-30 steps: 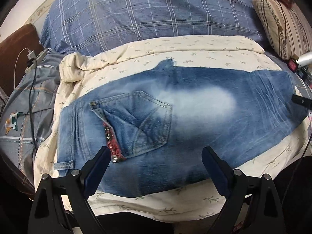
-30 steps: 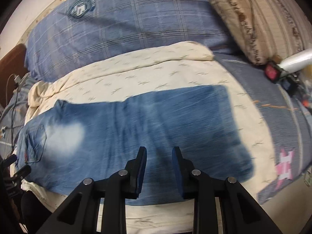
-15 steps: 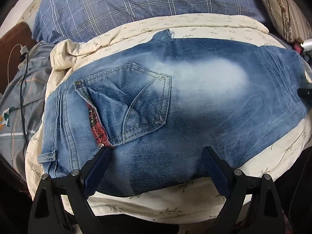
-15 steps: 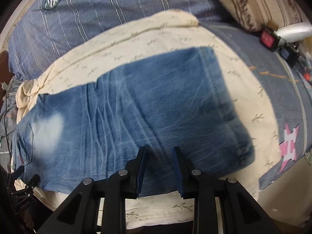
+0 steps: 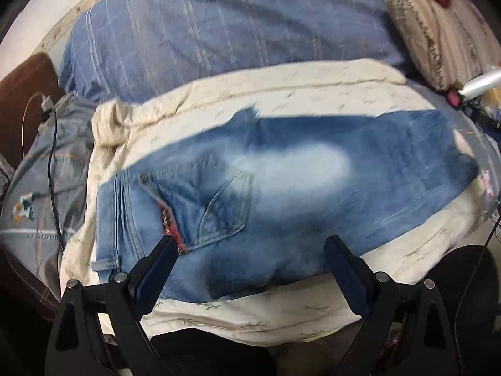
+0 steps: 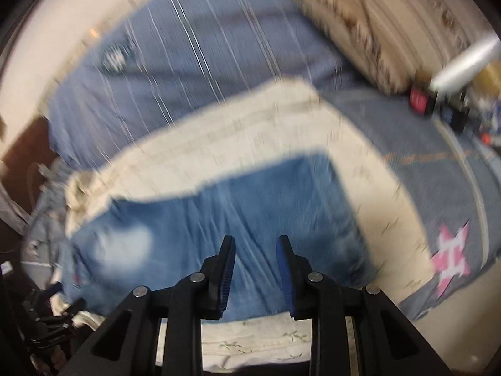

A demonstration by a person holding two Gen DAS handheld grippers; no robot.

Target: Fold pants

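Your jeans (image 5: 281,188) are lying flat on the cream sheet (image 5: 281,106), stretched left to right, folded lengthwise with the back pocket (image 5: 216,206) facing up at the waist end. That waist end is sitting just past your left gripper (image 5: 250,250), whose jaws are standing wide apart and holding nothing; the denim is lying below the gap, and I can't tell if the tips are touching it. Your right gripper (image 6: 255,250) is hovering over the leg part of the jeans (image 6: 250,213), jaws only narrowly parted with nothing between the pads. That view is pretty blurry, so the cloth detail is getting lost. Behind the sheet, a blue plaid duvet (image 5: 235,37) is bunching up, a striped pillow (image 5: 444,37) is sitting at the right, and a cable (image 5: 53,163) is trailing down the left.
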